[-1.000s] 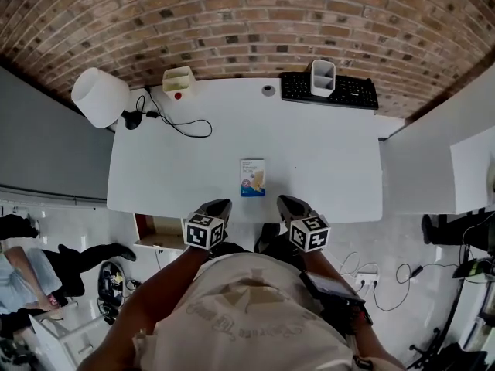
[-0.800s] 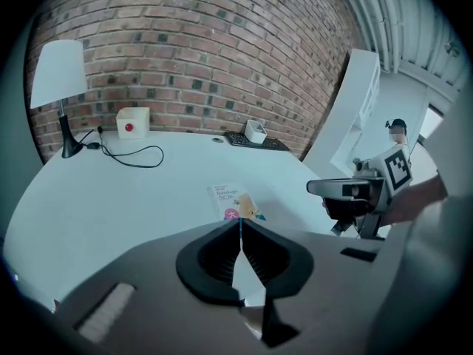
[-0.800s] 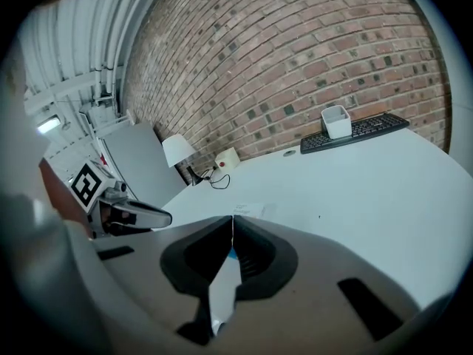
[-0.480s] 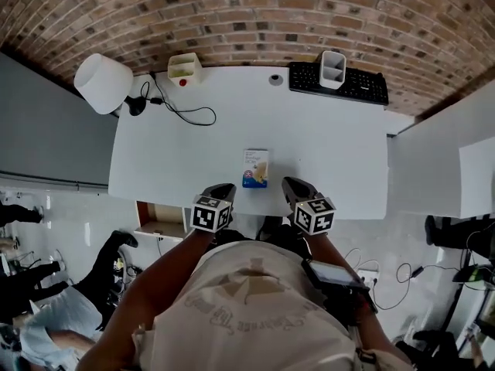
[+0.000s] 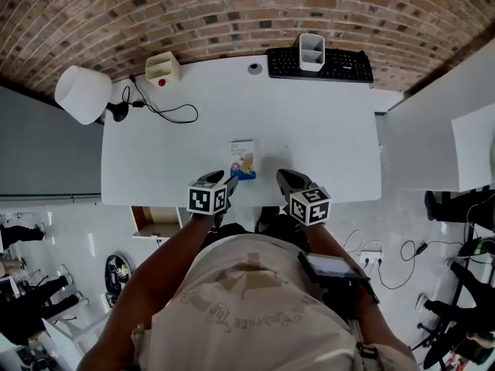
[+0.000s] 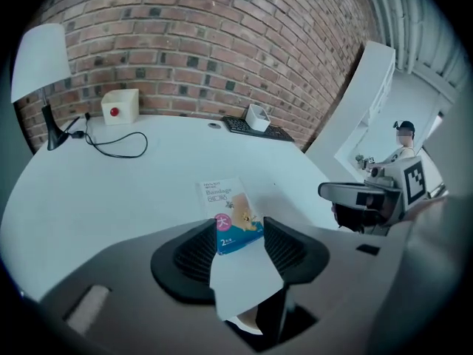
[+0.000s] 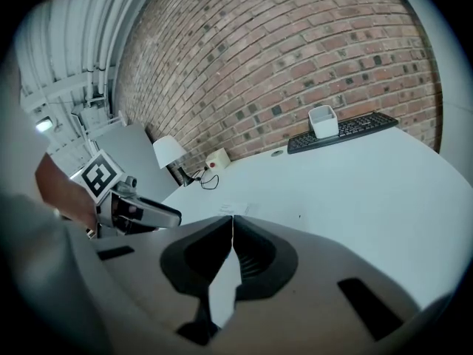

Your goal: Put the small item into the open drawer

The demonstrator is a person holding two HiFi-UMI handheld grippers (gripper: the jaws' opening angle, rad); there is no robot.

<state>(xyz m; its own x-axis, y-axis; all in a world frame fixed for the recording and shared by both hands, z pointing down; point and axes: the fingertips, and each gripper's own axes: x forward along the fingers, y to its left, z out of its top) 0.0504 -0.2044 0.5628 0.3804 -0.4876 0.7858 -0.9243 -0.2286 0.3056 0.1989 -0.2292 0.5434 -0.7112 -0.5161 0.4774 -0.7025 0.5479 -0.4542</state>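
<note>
Where the white desk (image 5: 325,130) ends at its near left corner, the open drawer (image 5: 155,221) stands out below the edge, and its contents cannot be made out. Just right of it the left gripper (image 5: 224,184) reaches over the near edge of the desk; its jaws are opening, now part-way apart, and hold nothing. The small item, a flat bandage box (image 5: 243,159), lies face up on the desk straight ahead, with its near end showing in the gap between the pads (image 6: 194,251) but not pressed by them. Further right the right gripper (image 5: 285,178) hovers with its jaws closed together on nothing, apart from the box. The step in hand appears to be the approach for the pick. Done well, the jaws would open wider than the box's short side, slide forward low along the desk until both long edges lie between the pads, then close squarely. A thin carton pinched by one corner may pivot or slip on the way to the drawer.
</note>
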